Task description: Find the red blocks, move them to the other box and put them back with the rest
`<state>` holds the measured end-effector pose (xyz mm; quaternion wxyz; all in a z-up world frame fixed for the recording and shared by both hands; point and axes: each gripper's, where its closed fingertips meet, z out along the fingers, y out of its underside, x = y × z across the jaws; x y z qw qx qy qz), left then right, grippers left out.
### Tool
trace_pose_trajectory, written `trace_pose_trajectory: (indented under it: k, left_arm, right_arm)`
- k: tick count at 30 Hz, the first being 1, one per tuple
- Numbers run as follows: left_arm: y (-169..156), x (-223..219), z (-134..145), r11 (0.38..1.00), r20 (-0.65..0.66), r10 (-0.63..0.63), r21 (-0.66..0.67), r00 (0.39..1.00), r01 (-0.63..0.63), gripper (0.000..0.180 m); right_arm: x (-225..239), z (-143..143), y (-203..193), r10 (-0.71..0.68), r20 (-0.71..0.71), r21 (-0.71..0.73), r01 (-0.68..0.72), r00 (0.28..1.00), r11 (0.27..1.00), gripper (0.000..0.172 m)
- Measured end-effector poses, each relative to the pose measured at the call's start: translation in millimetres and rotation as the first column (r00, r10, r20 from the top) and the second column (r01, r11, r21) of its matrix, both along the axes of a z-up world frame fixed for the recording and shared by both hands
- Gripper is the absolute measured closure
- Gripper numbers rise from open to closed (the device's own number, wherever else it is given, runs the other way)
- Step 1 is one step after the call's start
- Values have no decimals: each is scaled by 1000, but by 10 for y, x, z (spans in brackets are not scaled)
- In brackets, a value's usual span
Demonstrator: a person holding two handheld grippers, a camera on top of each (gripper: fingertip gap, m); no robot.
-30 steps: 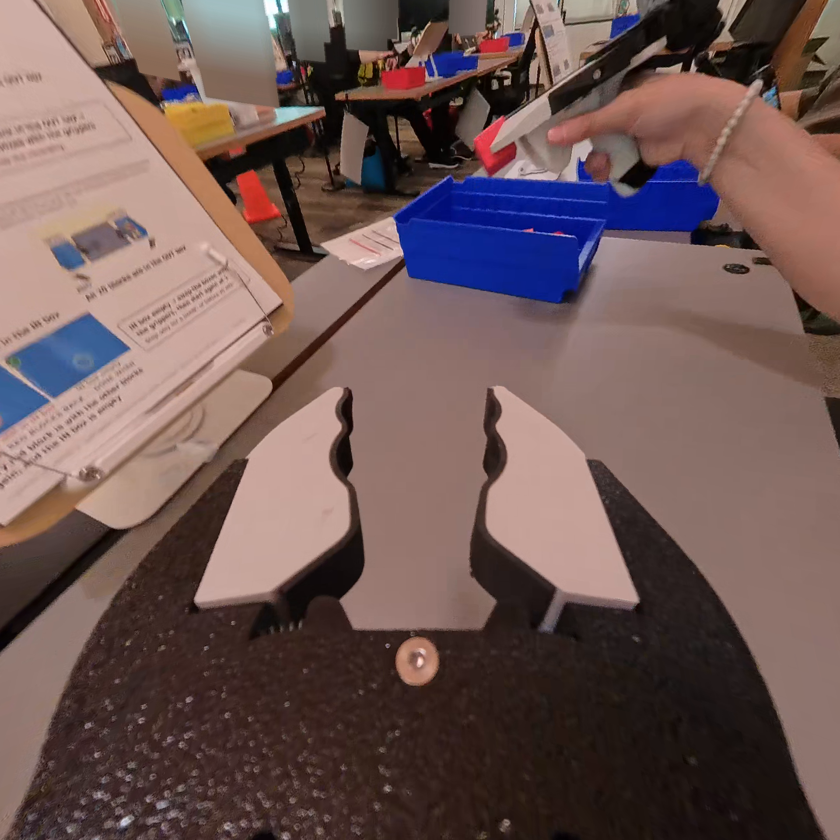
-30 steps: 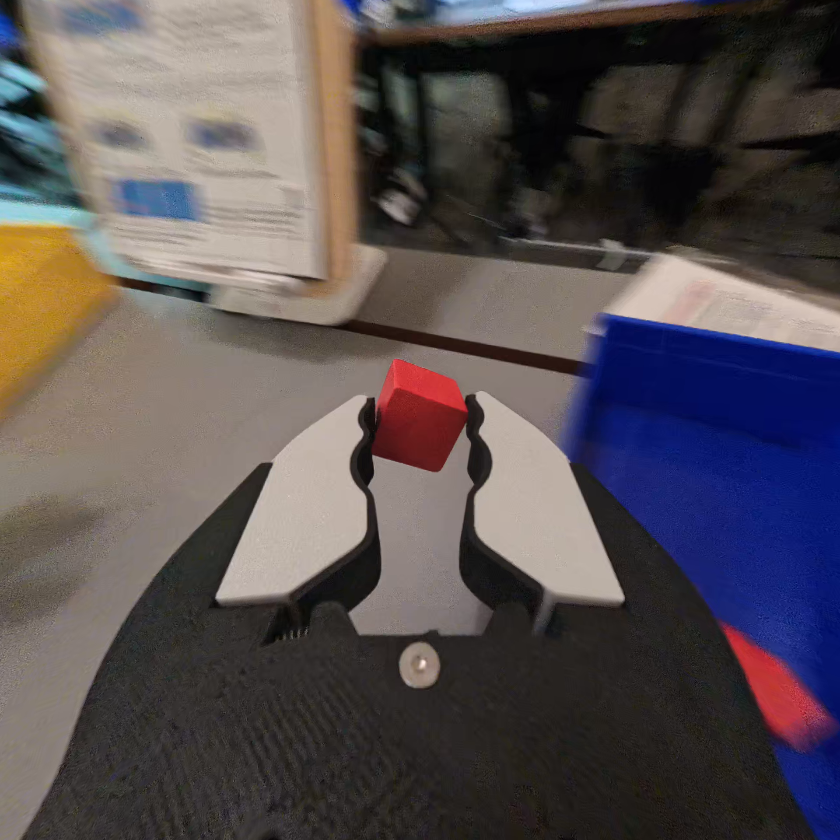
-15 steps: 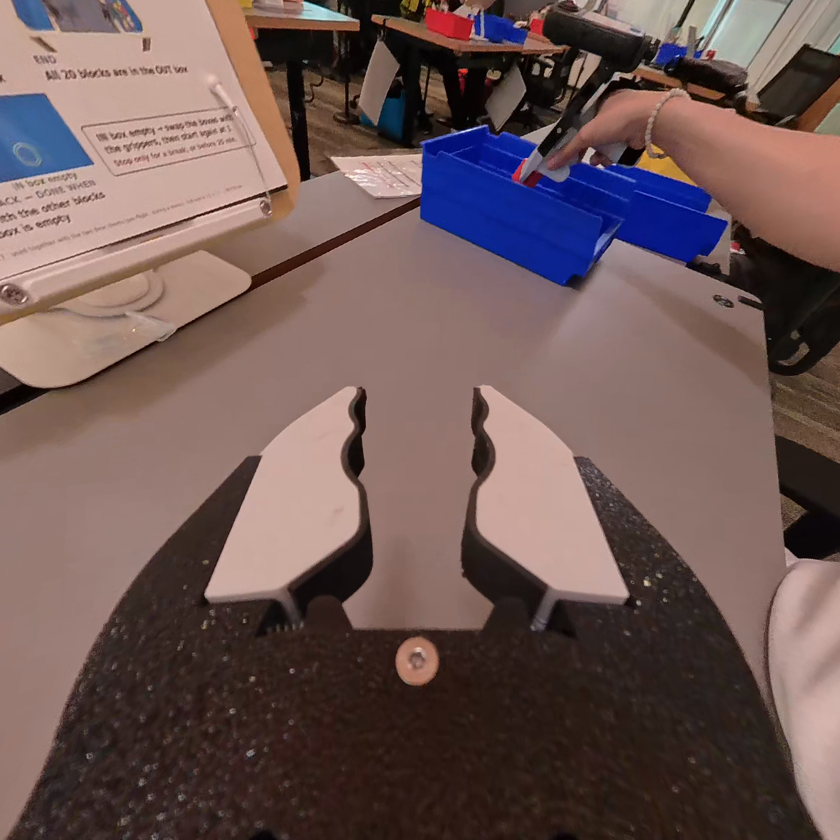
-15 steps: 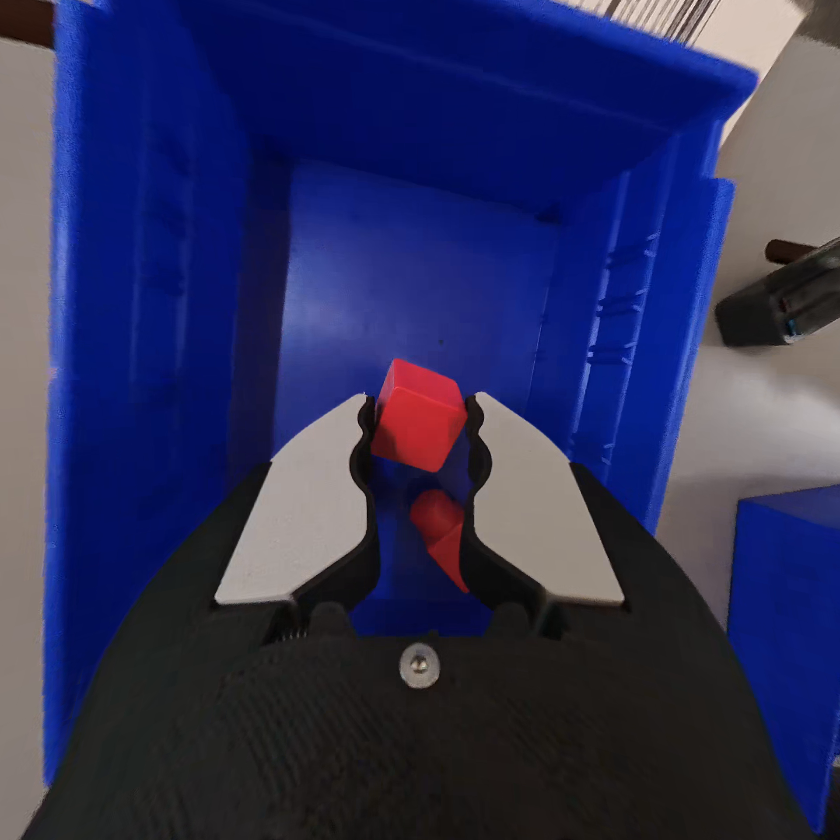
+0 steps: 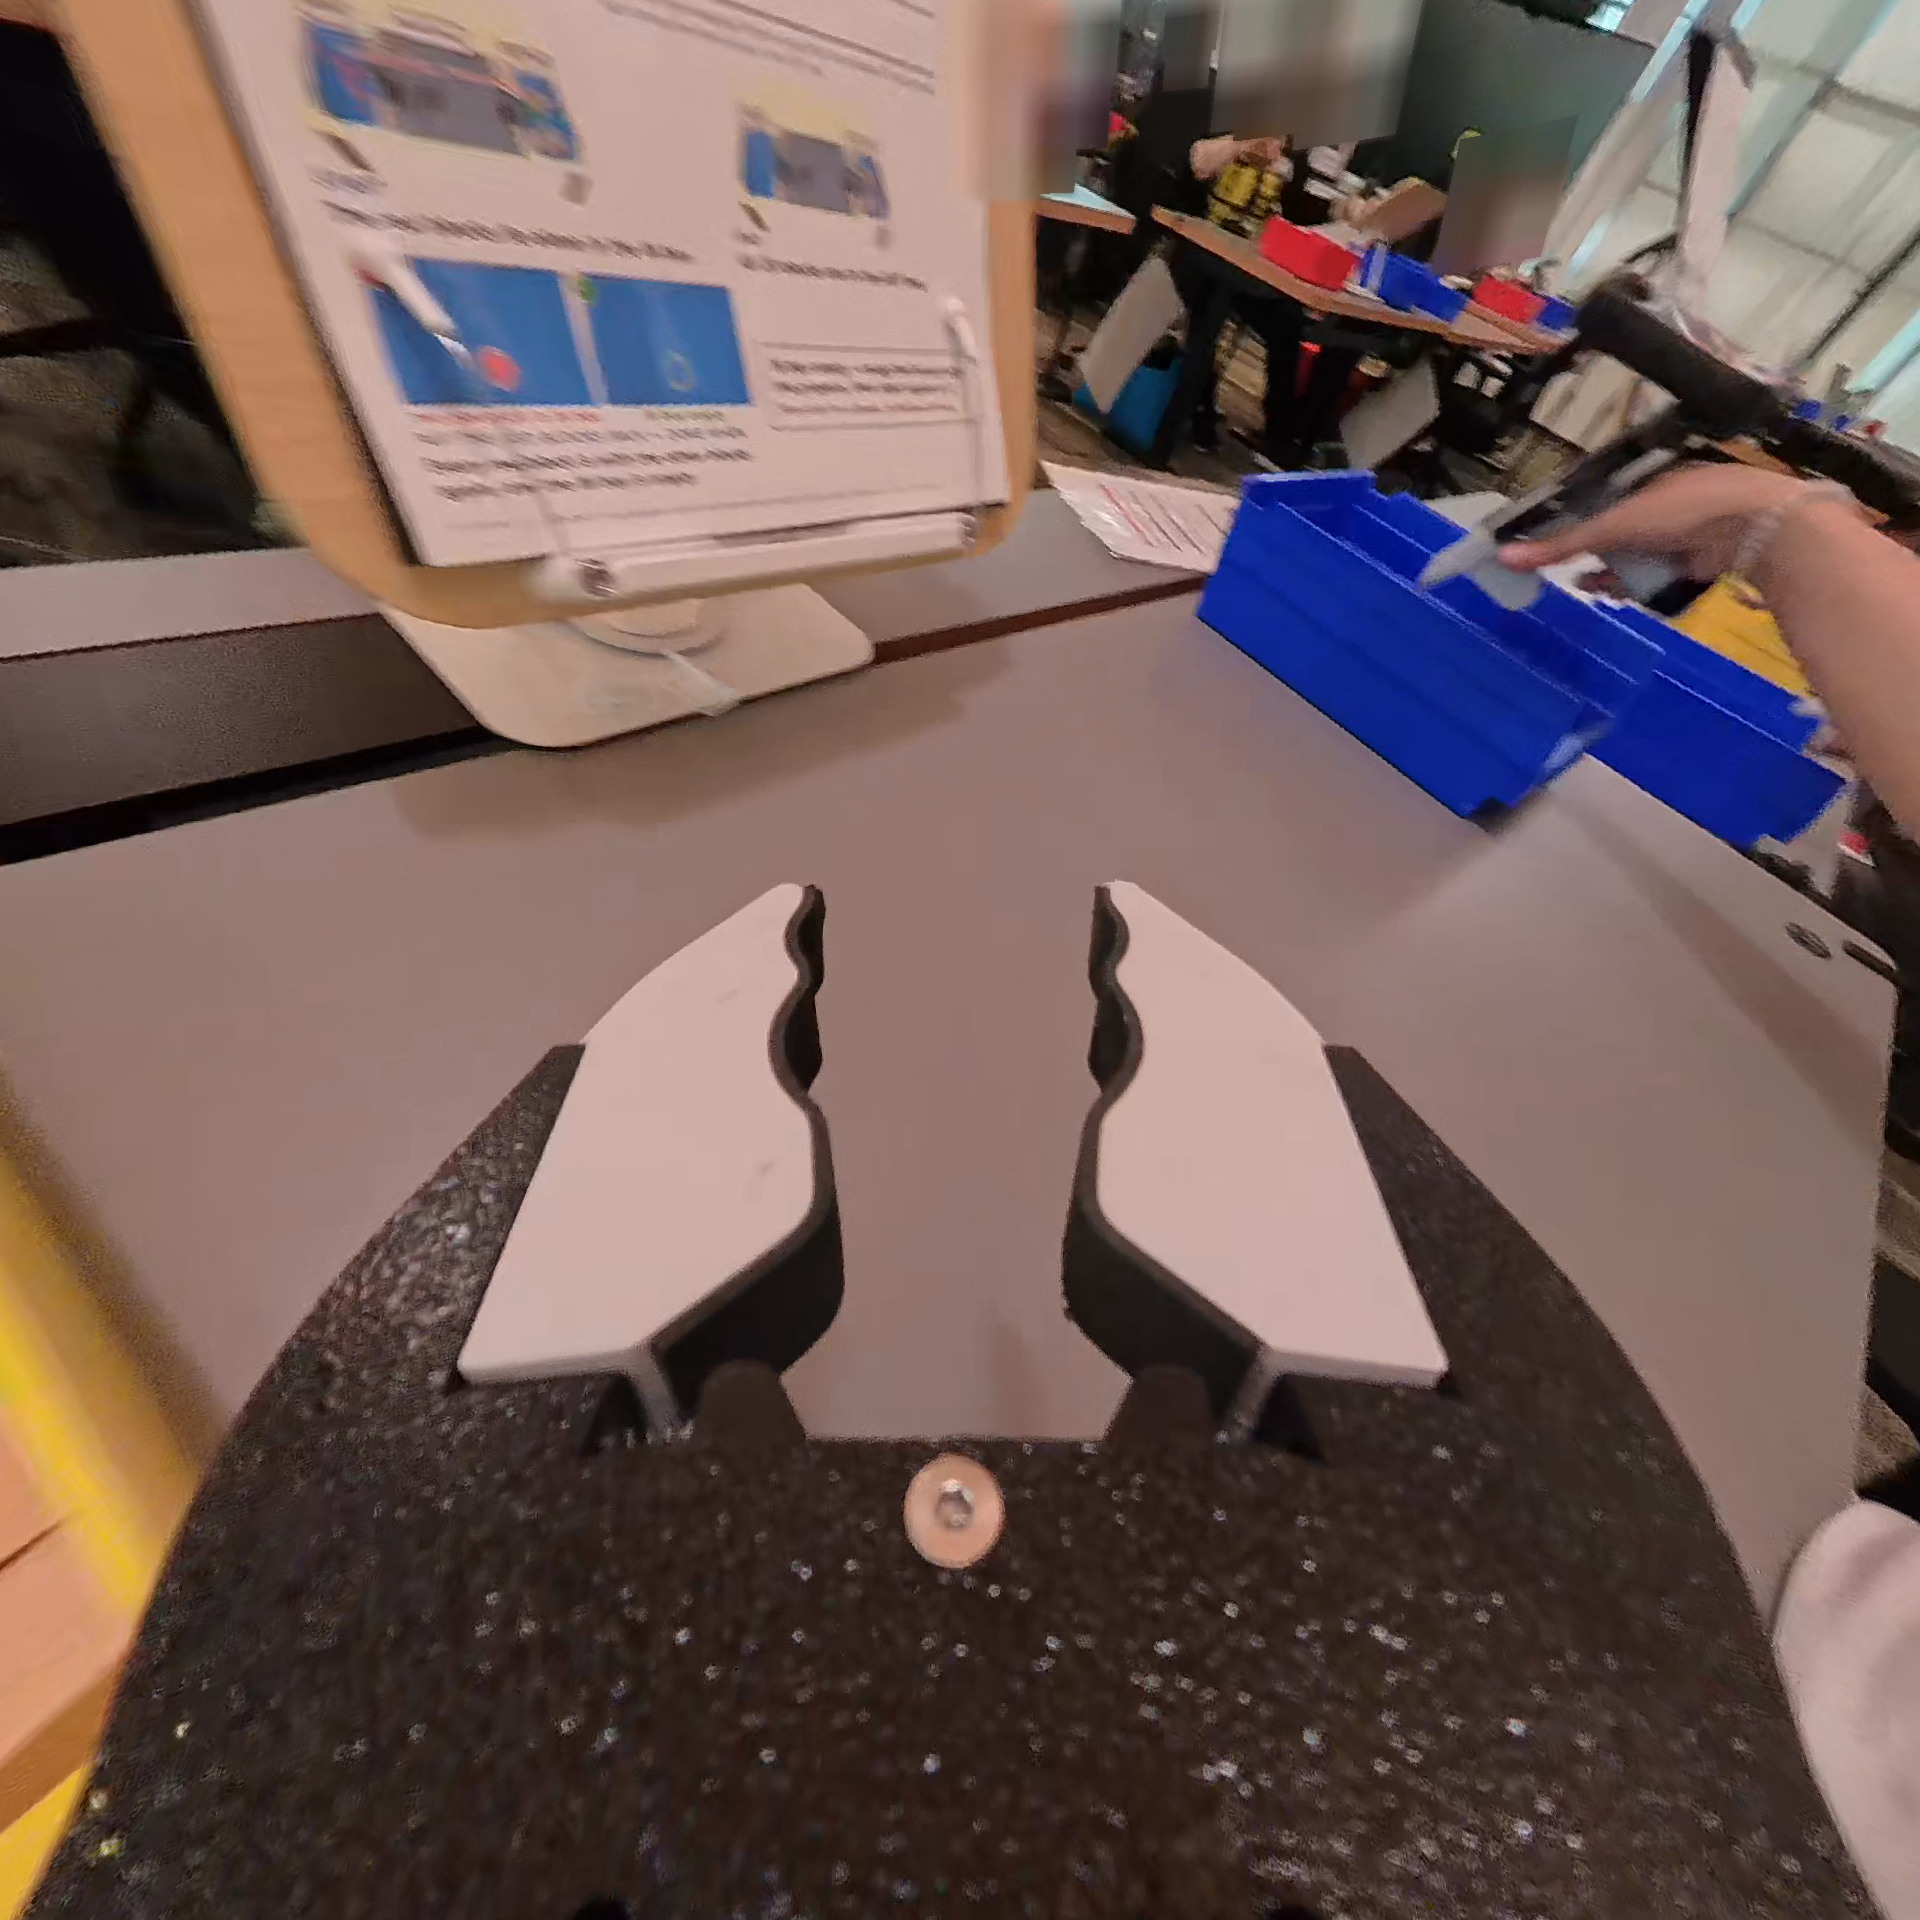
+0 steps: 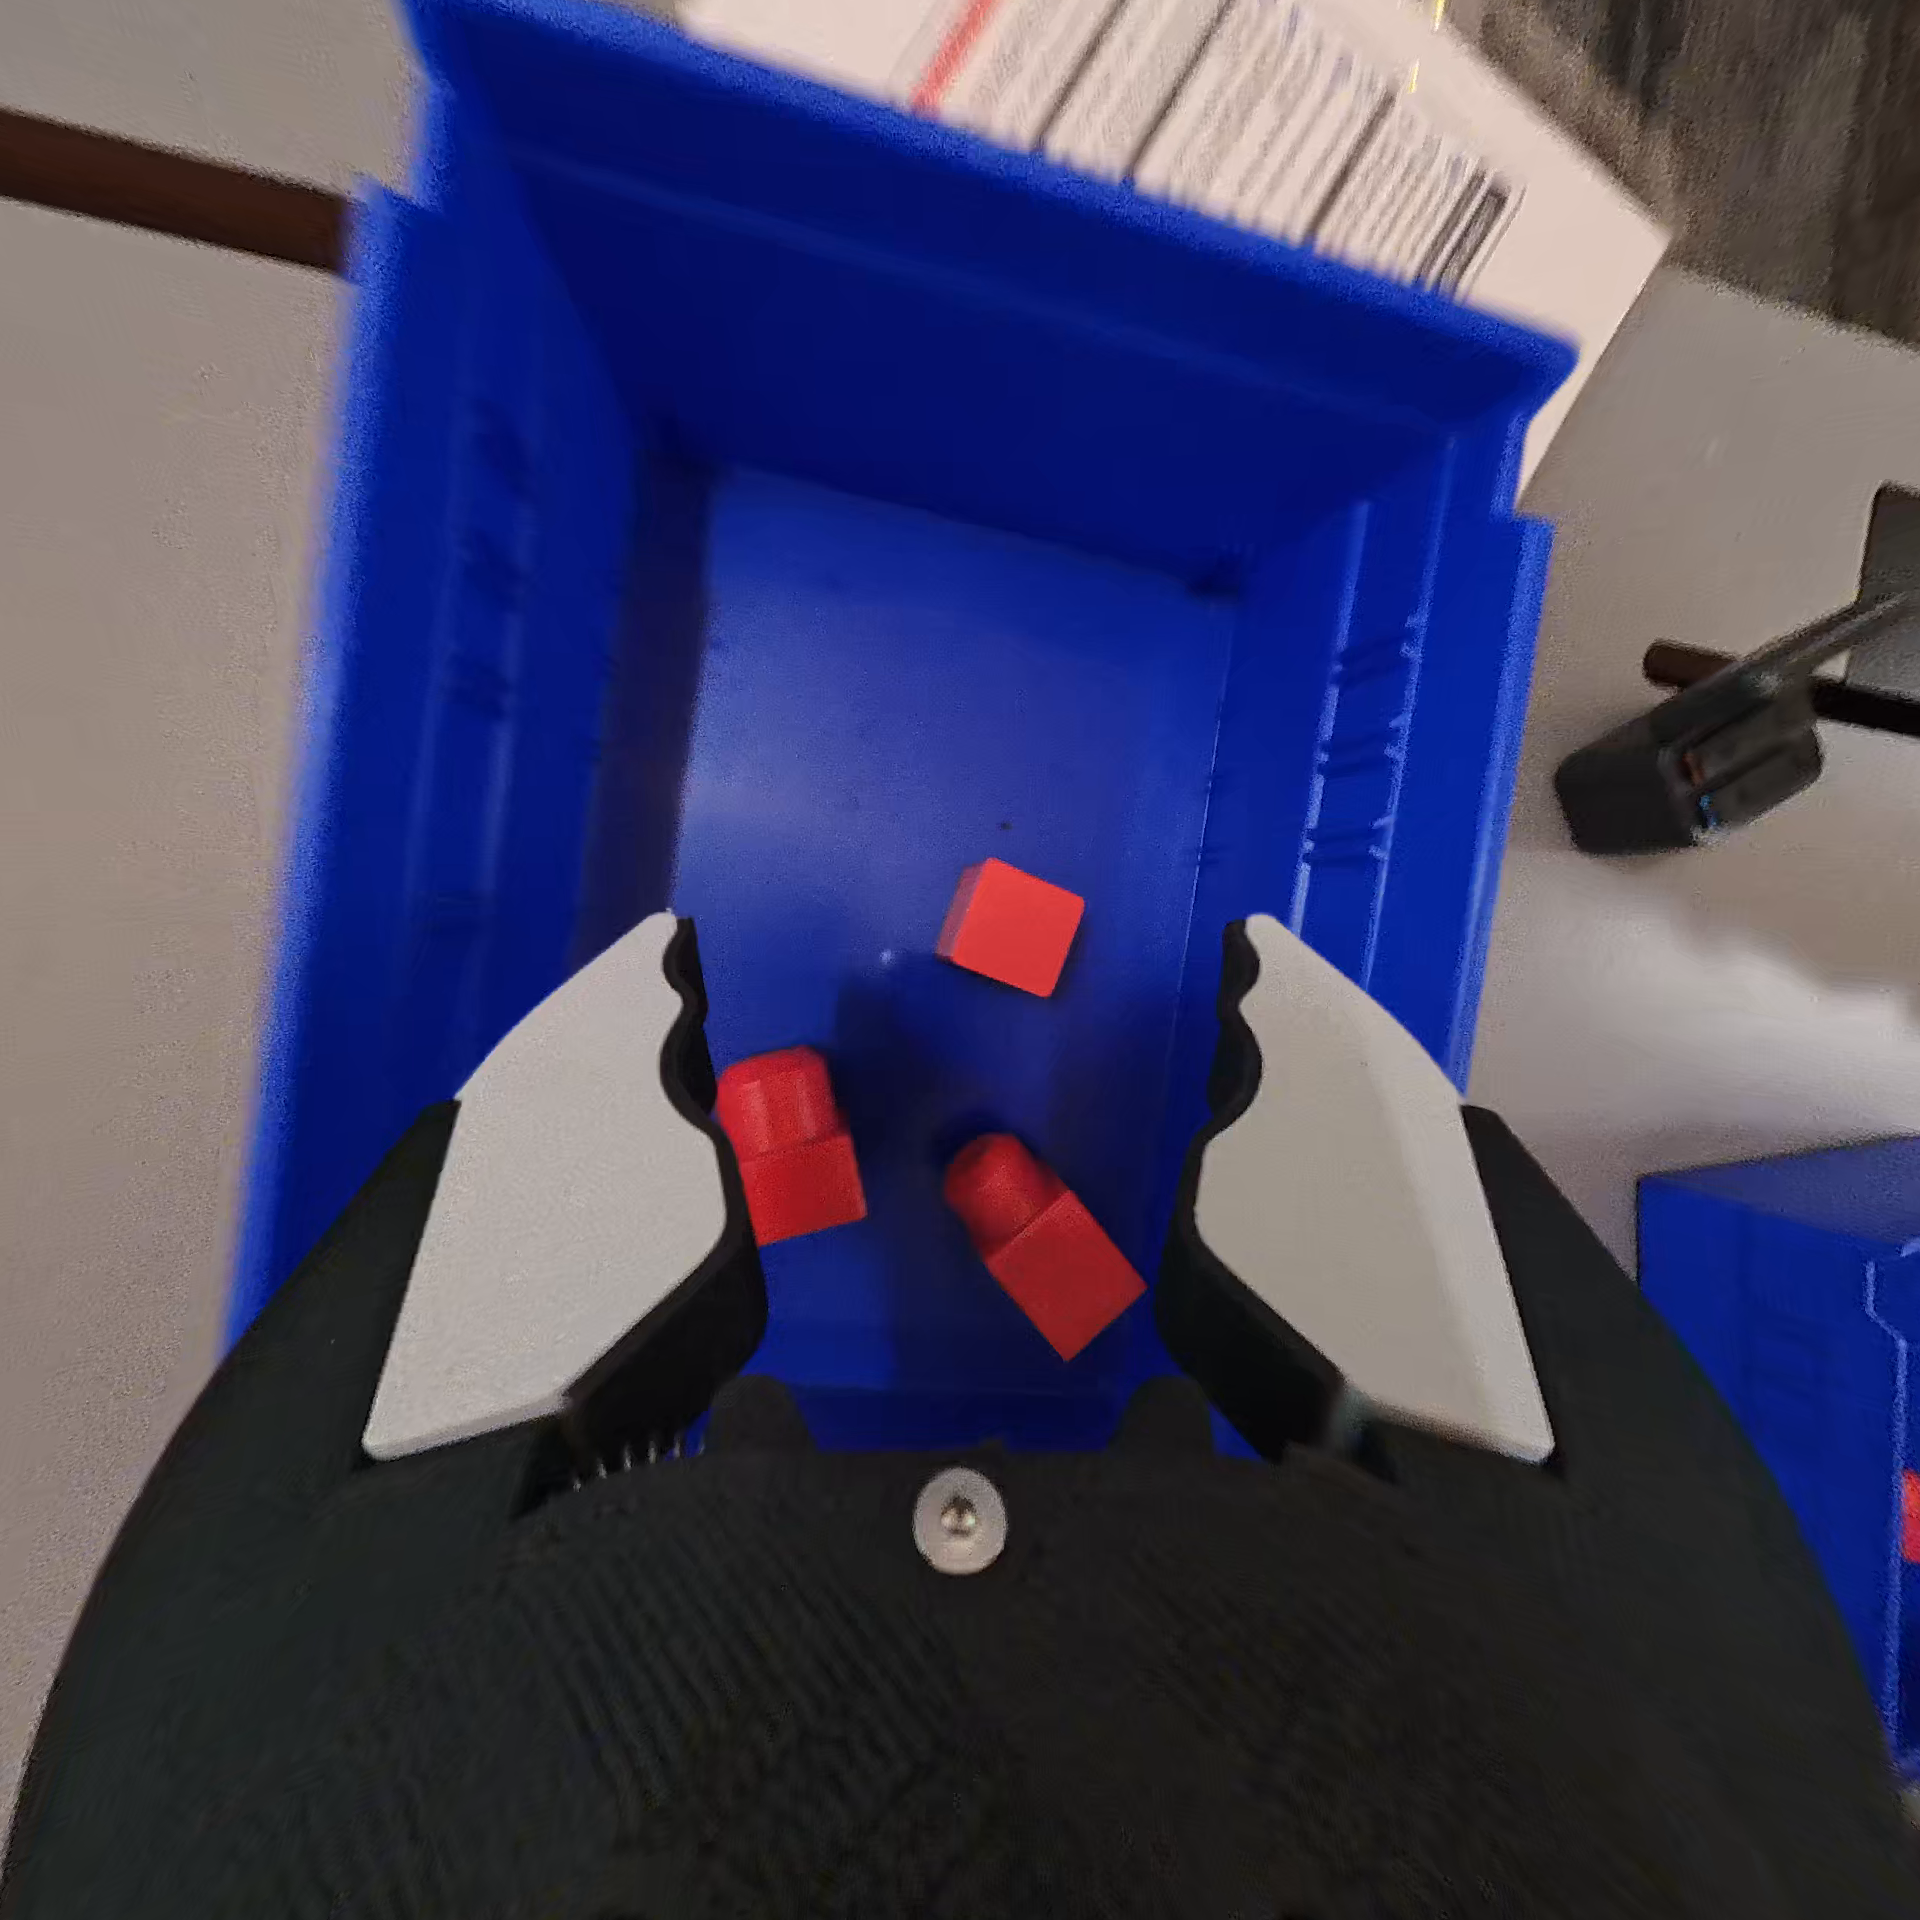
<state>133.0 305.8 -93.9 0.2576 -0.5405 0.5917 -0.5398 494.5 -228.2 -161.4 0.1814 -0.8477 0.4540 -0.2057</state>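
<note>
- Three red plastic blocks lie on the floor of the deep blue plastic bin [image 6: 499, 727] under our right gripper [image 6: 956, 935]: a plain red cube [image 6: 1010, 927] towards the middle, a red block with a round peg on top [image 6: 795, 1158] near the left finger, and a second pegged red block [image 6: 1039, 1242] lying tilted to its right.
- Our right gripper hangs above that bin with its grey fingers [image 6: 582, 1164] spread wide; the cube sits on the bin floor between and beyond the tips, and neither pad presses on any block.
- Our left gripper [image 5: 956, 904] hovers over the bare grey tabletop [image 5: 1455, 987], its jaws parted with only table showing between them.
- From the left wrist view, the same bin [image 5: 1382, 634] stands far across the table on the right, and a second blue bin [image 5: 1714, 748] sits just behind it, also seen at the right edge of the right wrist view.
- A hand [image 5: 1662, 540] holds the right gripper over the nearer bin in that view.
- A wooden board on a white stand [image 5: 623, 665] carries a printed instruction sheet [image 5: 665, 260] at the far left of the table.
- A white printed paper [image 6: 1195, 114] lies beyond the bin's far wall, and a small black device [image 6: 1683, 779] rests on the table to its right.
- Something yellow [image 5: 62, 1382] shows blurred at the left edge.
</note>
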Motion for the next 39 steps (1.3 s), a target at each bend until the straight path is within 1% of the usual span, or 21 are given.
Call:
trace_pose_trajectory:
  k: [2, 4, 7, 9, 11, 14, 18, 20, 22, 23, 25, 27, 31, 36, 39]
  left_arm:
    - [359, -18, 120, 995, -2, 97, 8, 995, -97, 132]
    - [765, -27, 204, 981, -30, 193, 20, 981, -193, 134]
    - [1396, -2, 209, 946, -125, 323, 51, 938, -320, 136]
    - [1789, 56, 125, 922, -206, 387, 93, 899, -376, 134]
    - [2151, 153, -13, 899, -294, 437, 127, 850, -418, 129]
    - [2493, 339, -275, 891, -448, 440, 113, 778, -439, 128]
    - [2989, 486, -640, 839, -569, 534, 267, 625, -473, 125]
    - [3154, 557, -769, 825, -611, 550, 291, 570, -484, 125]
    - [3295, 622, -876, 812, -642, 561, 303, 523, -499, 125]
    - [3358, 646, -934, 806, -658, 565, 311, 498, -503, 126]
    - [3455, 675, -1058, 799, -690, 568, 333, 449, -501, 126]
    - [3521, 680, -1189, 795, -719, 570, 360, 398, -488, 127]
    - [3662, 650, -1365, 768, -738, 602, 431, 304, -473, 129]
    - [3723, 673, -1441, 747, -737, 622, 458, 264, -482, 137]
    - [3723, 646, -1504, 742, -747, 620, 460, 238, -488, 141]
  right_arm:
    - [-85, 280, 121, 26, 84, 60, -31, 996, 998, 75]
    - [-221, 586, 320, 59, 178, 165, -89, 982, 982, 76]
    - [-609, 910, 780, 198, 275, 315, -283, 941, 906, 79]
    - [-901, 998, 1085, 275, 316, 361, -383, 908, 850, 79]
    - [-1192, 983, 1400, 330, 346, 384, -453, 879, 805, 78]
    - [-1571, 823, 1919, 342, 396, 447, -504, 852, 739, 81]
    - [-2050, 448, 2458, 390, 375, 508, -538, 841, 673, 77]
    - [-2288, 275, 2634, 422, 347, 543, -546, 838, 638, 77]
    - [-2484, 132, 2735, 447, 324, 561, -549, 834, 619, 77]
    - [-2563, 67, 2756, 464, 313, 557, -556, 828, 617, 77]
    - [-2647, -46, 2736, 482, 297, 529, -562, 824, 636, 75]
    - [-2677, -100, 2683, 479, 287, 518, -555, 829, 651, 75]
    - [-2726, -118, 2576, 454, 262, 565, -517, 852, 643, 76]
    - [-2805, -233, 2449, 459, 222, 569, -497, 860, 655, 74]
    - [-2848, -257, 2449, 453, 223, 593, -489, 863, 640, 74]
